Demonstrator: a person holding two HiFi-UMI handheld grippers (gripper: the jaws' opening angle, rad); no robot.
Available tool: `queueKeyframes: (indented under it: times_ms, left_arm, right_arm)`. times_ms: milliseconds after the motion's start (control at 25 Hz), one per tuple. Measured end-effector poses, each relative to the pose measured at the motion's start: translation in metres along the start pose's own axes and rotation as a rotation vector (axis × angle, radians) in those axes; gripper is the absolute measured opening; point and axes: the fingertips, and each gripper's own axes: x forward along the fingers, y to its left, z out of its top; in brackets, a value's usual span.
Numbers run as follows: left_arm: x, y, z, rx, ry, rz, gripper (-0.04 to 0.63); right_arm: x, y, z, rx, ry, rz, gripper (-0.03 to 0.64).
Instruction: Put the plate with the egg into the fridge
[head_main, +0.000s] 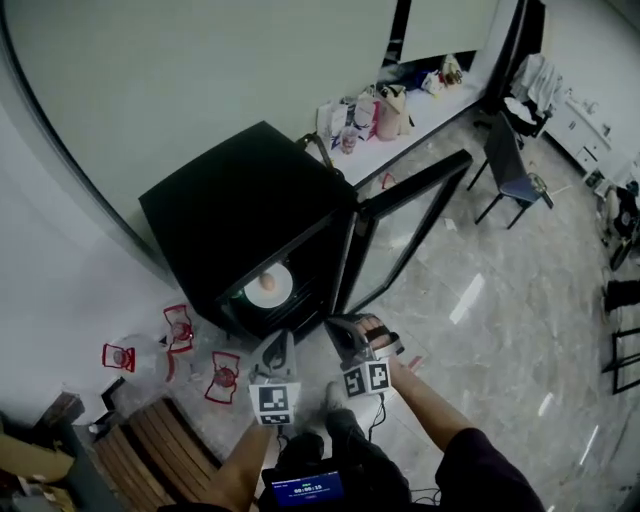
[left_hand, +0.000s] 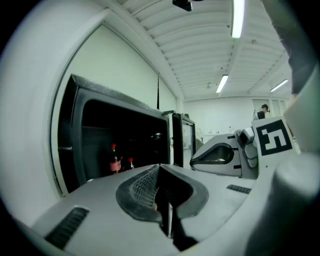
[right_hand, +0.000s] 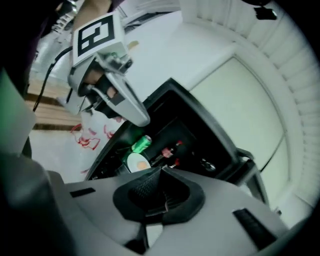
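Observation:
The black fridge (head_main: 240, 210) stands on the floor with its glass door (head_main: 405, 225) swung open to the right. A white plate with an egg (head_main: 268, 286) lies on a shelf inside it; in the right gripper view the plate (right_hand: 138, 162) shows just beyond the jaws, beside a green can (right_hand: 141, 143). My left gripper (head_main: 278, 348) and right gripper (head_main: 343, 333) hover side by side in front of the opening, both apart from the plate. The left gripper (left_hand: 159, 169) is shut and empty. Nothing sits between the shut jaws of the right gripper (right_hand: 161, 171).
Red-capped bottles (left_hand: 115, 159) stand deep in the fridge. Clear jugs with red labels (head_main: 180, 328) sit on the floor to the left, next to a wooden bench (head_main: 165, 445). A white table with bags (head_main: 385, 115) and a chair (head_main: 510, 170) are behind the fridge.

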Motion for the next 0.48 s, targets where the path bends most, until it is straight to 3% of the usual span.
queueKeyframes:
  times_ms: [240, 480]
  left_arm:
    - [0.006, -0.075, 0.062, 0.078, -0.12, -0.204, 0.009]
    - [0.027, -0.154, 0.114, 0.102, -0.206, -0.342, 0.009]
  right_arm:
    - [-0.09, -0.082, -0.023, 0.247, 0.109, -0.273, 0.009]
    - [-0.165, -0.14, -0.062, 0.35, 0.125, -0.428, 0.009]
